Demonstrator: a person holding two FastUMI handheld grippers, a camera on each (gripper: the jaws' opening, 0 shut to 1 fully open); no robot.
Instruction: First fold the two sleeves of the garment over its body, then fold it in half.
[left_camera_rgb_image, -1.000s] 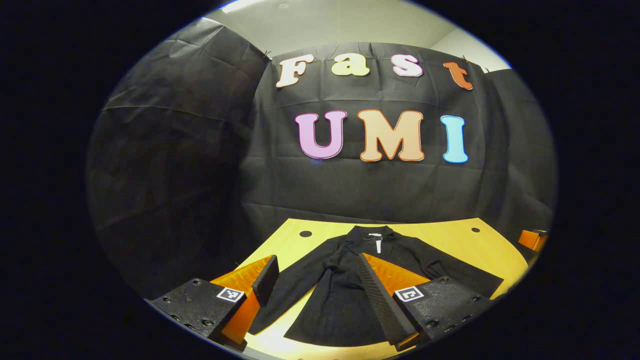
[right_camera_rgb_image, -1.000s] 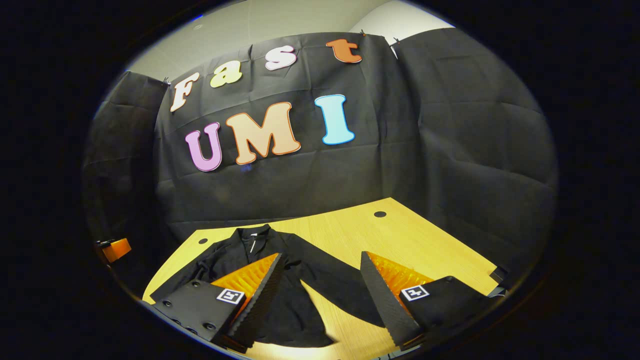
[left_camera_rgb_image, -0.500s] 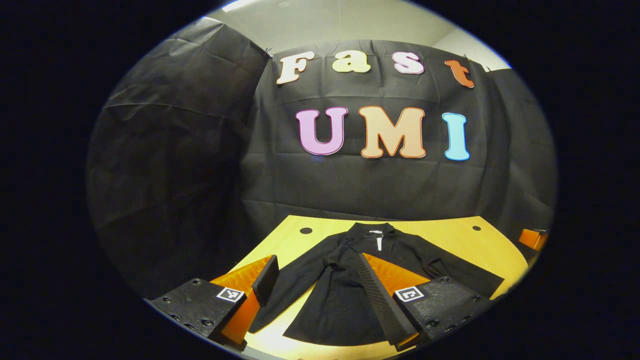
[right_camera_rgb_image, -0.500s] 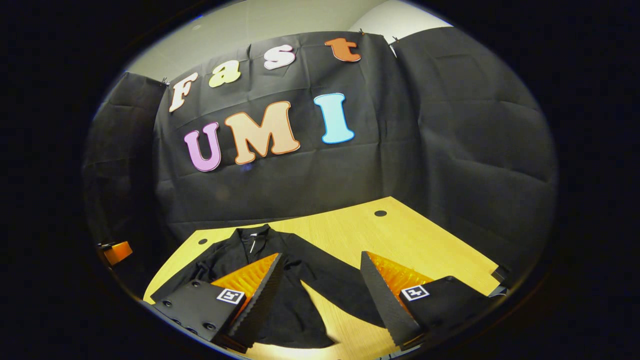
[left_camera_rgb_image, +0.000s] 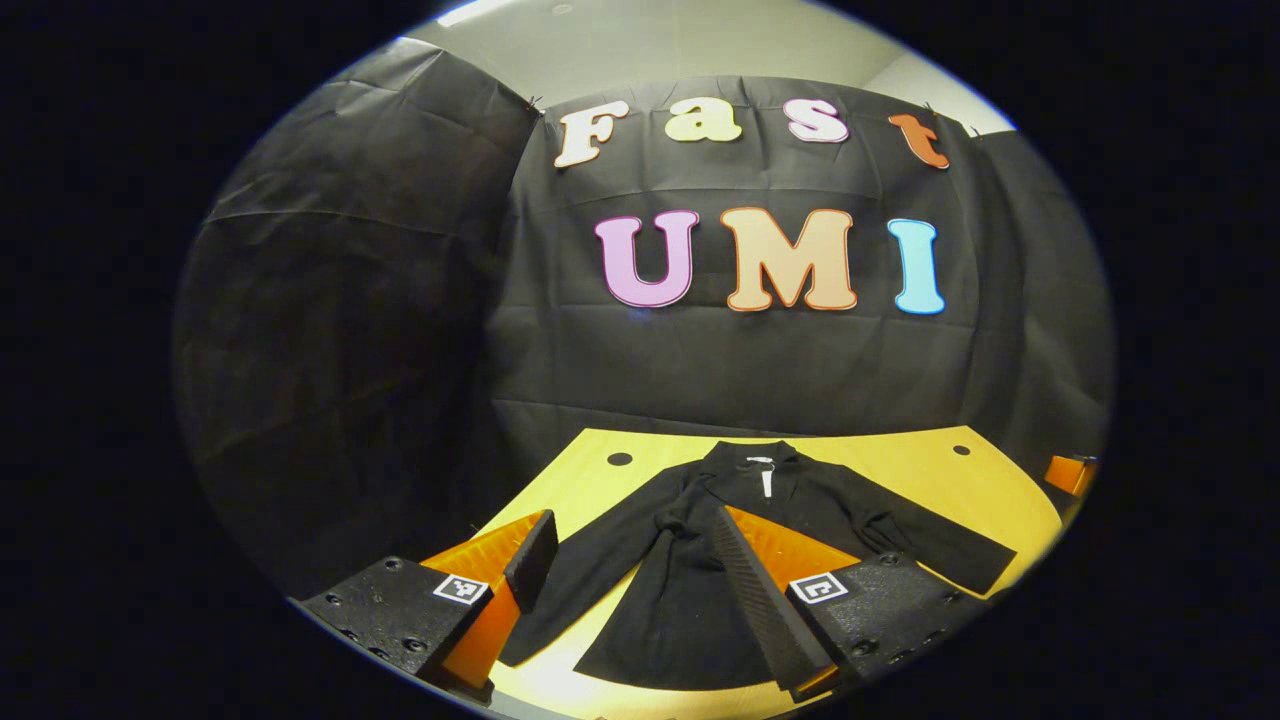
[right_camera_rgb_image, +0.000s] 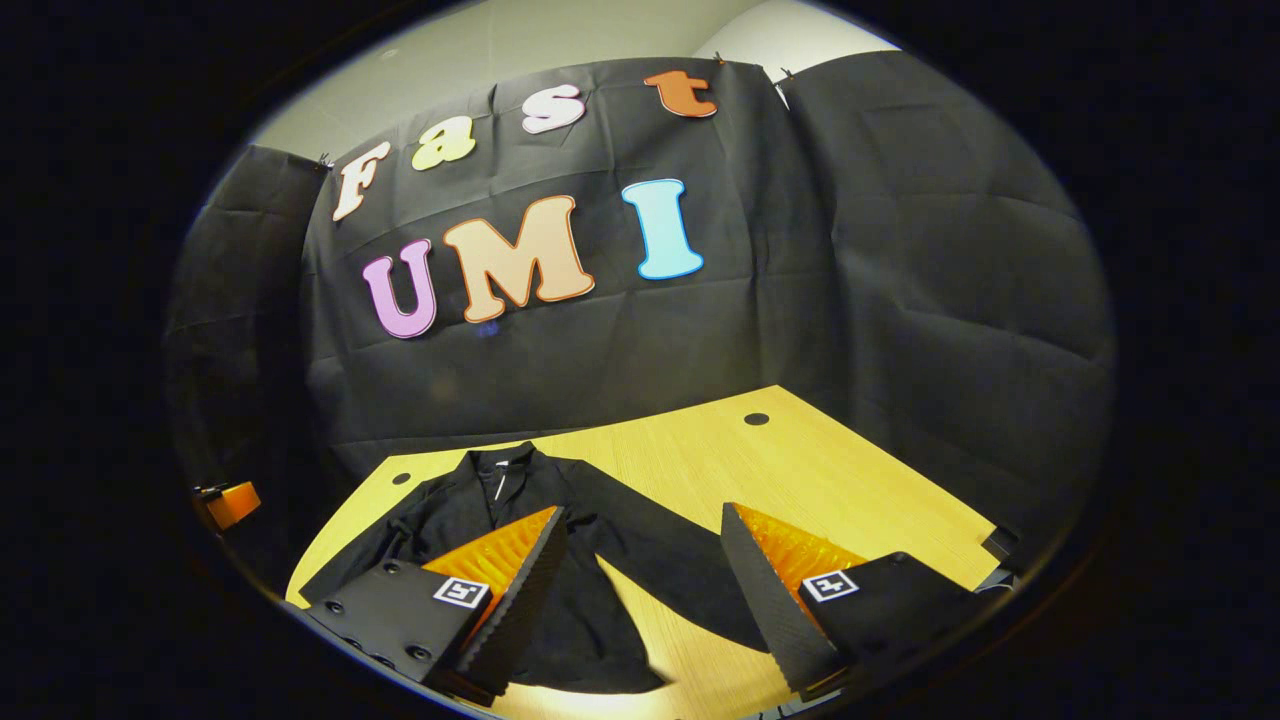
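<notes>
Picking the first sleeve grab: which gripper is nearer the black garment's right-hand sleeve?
Right. The right gripper straddles that spread sleeve; the left gripper sits over the garment's other half.

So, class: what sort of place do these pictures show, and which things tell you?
Most likely a staged recording booth, not a home: black cloth walls, a bare wooden table, and one black garment spread flat on it.

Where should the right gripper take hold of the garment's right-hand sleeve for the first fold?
Probably at the cuff end of the sleeve, coming down from above with open fingers straddling the edge. The garment lies flat on the table with this sleeve splayed outward, so its free end lifts easily and can swing over the body. The right gripper is already open above it.
</notes>
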